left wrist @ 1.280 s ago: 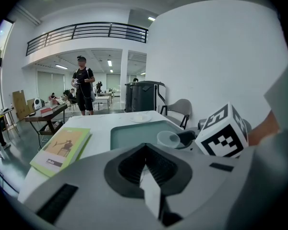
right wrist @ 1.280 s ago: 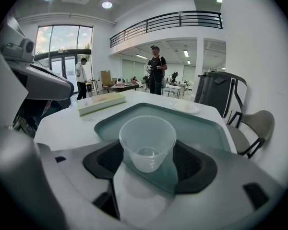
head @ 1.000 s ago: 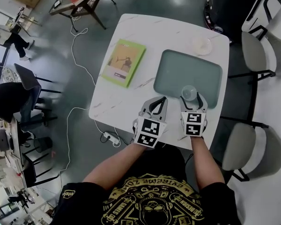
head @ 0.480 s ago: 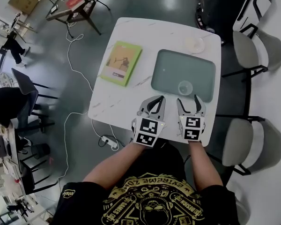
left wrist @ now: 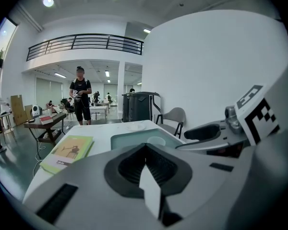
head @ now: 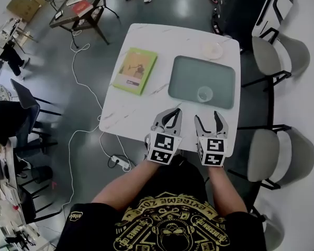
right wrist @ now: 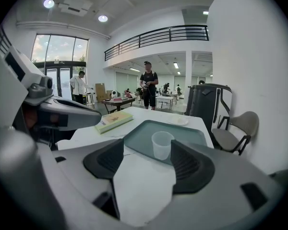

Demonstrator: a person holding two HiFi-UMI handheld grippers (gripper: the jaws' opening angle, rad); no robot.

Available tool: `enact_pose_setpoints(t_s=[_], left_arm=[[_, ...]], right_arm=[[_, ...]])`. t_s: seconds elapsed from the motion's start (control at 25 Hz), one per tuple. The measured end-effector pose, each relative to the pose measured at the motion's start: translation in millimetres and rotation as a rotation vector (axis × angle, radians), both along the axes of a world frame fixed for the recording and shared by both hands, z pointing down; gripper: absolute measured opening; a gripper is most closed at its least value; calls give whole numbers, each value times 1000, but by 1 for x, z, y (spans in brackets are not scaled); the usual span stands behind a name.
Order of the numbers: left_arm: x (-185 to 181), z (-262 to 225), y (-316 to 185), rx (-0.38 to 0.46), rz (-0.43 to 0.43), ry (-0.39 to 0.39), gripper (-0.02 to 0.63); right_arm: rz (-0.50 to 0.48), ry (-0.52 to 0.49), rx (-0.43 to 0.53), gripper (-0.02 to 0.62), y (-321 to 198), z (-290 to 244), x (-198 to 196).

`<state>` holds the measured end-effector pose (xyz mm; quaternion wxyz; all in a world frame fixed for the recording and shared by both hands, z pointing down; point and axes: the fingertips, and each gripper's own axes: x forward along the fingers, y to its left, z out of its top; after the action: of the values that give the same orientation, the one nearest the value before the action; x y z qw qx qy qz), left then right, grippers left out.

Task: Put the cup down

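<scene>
I see the cup (right wrist: 162, 145), a small translucent plastic tumbler, standing upright on the grey-green tray (right wrist: 137, 137) near its front edge. My right gripper (head: 208, 117) hovers over the white surface (head: 141, 106), fingers spread and clear of the cup. My left gripper (head: 172, 112) has its fingers pressed together.

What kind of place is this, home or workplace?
Probably a workplace, an open office or lab hall: a balcony railing runs above, other desks stand across the floor, and a power strip lies beside the white table.
</scene>
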<state>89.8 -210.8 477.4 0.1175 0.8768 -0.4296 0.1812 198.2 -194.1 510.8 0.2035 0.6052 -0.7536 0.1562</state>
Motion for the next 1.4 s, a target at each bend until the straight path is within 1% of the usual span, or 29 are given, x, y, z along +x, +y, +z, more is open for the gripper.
enact_pose_setpoints(t_s=[0.52, 0.72, 0.96, 1.2, 1.4], left_arm=[[-44, -21, 51, 29, 14, 21, 3], [-63, -31, 78, 34, 28, 33, 3], [-79, -48, 110, 46, 80, 86, 3], [-98, -61, 141, 53, 133, 126, 3], [-118, -67, 163, 45, 165, 149, 3]], right_arm=[[24, -47, 88, 305, 66, -56, -43], [41, -42, 118, 244, 95, -72, -59], [71, -40, 147, 104, 129, -89, -81], [111, -45, 159, 6, 164, -102, -107], [126, -59, 149, 6, 184, -108, -127]])
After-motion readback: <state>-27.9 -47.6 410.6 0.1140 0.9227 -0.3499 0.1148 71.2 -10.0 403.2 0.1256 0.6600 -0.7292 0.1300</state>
